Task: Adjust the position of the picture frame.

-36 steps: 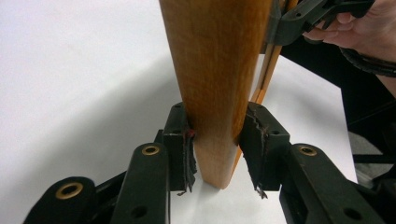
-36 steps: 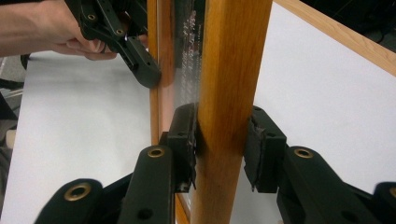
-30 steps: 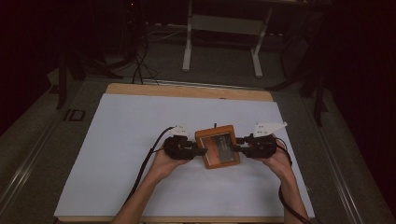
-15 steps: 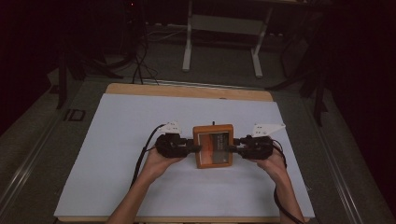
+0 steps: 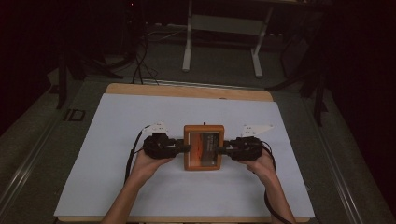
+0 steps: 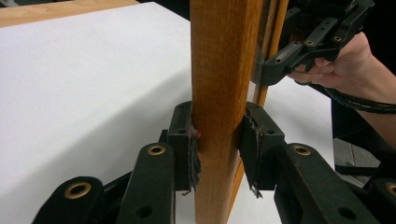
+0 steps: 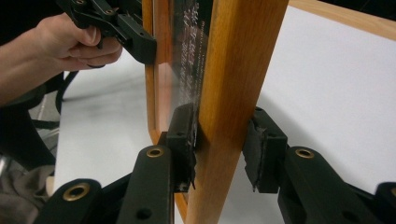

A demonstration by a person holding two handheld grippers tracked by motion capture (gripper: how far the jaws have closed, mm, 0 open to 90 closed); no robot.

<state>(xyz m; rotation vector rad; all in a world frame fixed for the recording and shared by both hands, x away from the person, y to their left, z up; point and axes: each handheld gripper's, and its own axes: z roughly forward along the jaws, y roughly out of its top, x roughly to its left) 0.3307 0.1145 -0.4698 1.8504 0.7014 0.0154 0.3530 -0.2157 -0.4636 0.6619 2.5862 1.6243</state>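
Grippers pinch the wooden frame (image 5: 203, 147) from both sides, over the middle of the white sheet (image 5: 116, 140) that covers the table. Your left gripper (image 5: 185, 147) has both pads pressed on the frame's left bar. Your right gripper (image 5: 221, 150) clamps the right bar the same way, one pad on the glass side and one on the back.

Bare white mat (image 5: 116, 154) lies all around the wooden frame (image 5: 203, 147).
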